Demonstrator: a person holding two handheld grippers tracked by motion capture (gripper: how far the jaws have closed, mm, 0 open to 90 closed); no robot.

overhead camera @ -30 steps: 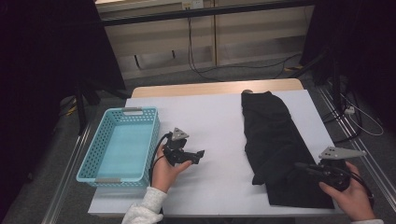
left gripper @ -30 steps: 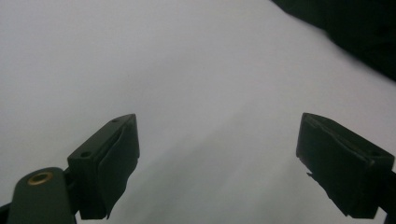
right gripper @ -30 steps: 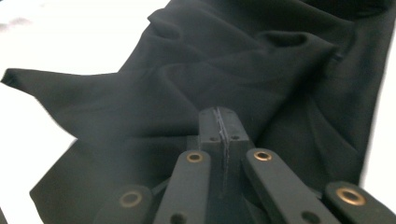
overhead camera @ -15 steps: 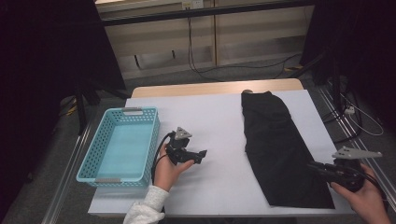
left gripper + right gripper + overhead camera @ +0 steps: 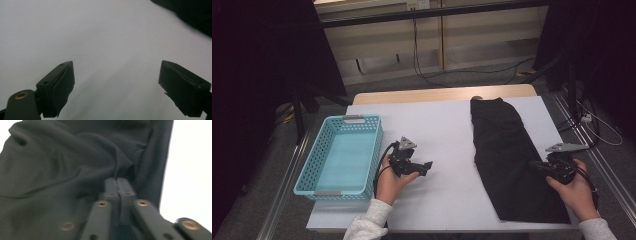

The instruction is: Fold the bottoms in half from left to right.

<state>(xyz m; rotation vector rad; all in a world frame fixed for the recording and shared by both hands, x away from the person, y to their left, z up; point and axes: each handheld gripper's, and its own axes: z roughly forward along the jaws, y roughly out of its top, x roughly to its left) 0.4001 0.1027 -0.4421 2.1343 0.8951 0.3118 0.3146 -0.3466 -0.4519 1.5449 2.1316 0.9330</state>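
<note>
While your right tool (image 5: pixel 537 165) stays clenched on a pinch of the black garment (image 5: pixel 507 160) at its right edge, that cloth lies along the right side of the surface (image 5: pixel 437 125), long axis running away from you. Your left tool (image 5: pixel 424 167) rests released and empty at mid-surface, garment to its right, blue basket (image 5: pixel 339 155) just left; nothing lies between.
</note>
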